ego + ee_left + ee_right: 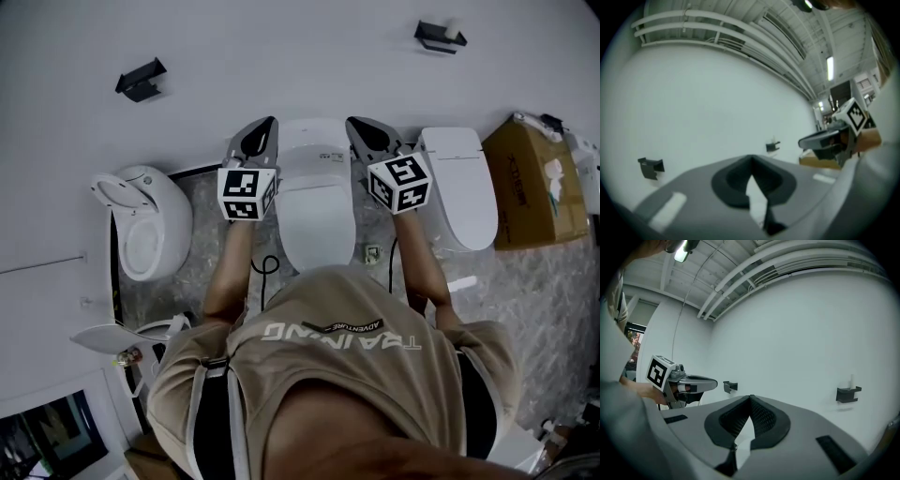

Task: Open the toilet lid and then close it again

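Observation:
In the head view the white toilet [317,202] stands against the wall straight ahead, its lid down. Both grippers are held level, above and to either side of its tank, pointing at the wall. My left gripper [266,125] is shut with nothing in it; in the left gripper view its jaws [751,159] meet at the tips against bare wall. My right gripper [354,123] is likewise shut and empty, with its jaws [750,398] closed to a point. Neither touches the toilet. Each gripper view shows the other gripper: the right one [829,139] and the left one [689,383].
A rounded white toilet [145,220] stands at the left and another toilet [461,183] at the right, beside a cardboard box [530,183]. Black brackets [141,80] [439,36] hang on the wall. A loose seat [112,336] and a cable [265,267] lie on the floor.

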`<action>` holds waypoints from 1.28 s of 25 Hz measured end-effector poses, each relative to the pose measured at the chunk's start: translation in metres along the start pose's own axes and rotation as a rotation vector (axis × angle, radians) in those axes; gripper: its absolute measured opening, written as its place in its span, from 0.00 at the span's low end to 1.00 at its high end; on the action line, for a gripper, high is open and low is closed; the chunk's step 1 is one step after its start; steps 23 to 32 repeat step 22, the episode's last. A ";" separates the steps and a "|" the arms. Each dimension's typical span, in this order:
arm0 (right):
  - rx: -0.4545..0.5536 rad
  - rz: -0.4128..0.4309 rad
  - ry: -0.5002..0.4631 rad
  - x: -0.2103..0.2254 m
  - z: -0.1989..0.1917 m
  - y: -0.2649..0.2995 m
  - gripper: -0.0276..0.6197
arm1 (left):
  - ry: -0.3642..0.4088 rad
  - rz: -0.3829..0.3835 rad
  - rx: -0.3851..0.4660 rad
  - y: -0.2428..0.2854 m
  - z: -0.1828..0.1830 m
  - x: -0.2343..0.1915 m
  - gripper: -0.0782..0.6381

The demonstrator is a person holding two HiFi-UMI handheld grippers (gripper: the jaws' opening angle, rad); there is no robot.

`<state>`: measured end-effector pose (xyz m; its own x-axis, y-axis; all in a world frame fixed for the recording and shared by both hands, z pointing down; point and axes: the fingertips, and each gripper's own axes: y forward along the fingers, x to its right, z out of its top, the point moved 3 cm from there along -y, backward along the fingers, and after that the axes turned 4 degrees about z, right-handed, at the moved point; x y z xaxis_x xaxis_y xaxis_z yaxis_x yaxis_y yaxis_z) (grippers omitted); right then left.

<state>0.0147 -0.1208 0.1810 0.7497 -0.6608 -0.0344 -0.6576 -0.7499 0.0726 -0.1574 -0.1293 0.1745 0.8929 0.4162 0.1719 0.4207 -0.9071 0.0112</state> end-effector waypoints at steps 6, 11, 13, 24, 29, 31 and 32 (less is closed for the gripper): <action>-0.019 -0.013 0.021 -0.002 -0.016 0.003 0.06 | -0.022 -0.004 0.000 -0.006 -0.007 -0.006 0.12; -0.028 -0.014 0.009 -0.004 -0.019 0.008 0.06 | -0.034 -0.010 -0.008 -0.001 -0.008 -0.007 0.12; -0.023 -0.014 0.000 -0.003 -0.015 0.013 0.06 | -0.026 -0.021 -0.008 0.002 -0.007 -0.008 0.12; -0.026 0.001 -0.055 -0.004 -0.006 0.047 0.06 | -0.016 -0.044 -0.010 0.016 -0.008 -0.031 0.11; -0.026 0.001 -0.055 -0.004 -0.006 0.047 0.06 | -0.016 -0.044 -0.010 0.016 -0.008 -0.031 0.11; -0.026 0.001 -0.055 -0.004 -0.006 0.047 0.06 | -0.016 -0.044 -0.010 0.016 -0.008 -0.031 0.11; -0.026 0.001 -0.055 -0.004 -0.006 0.047 0.06 | -0.016 -0.044 -0.010 0.016 -0.008 -0.031 0.11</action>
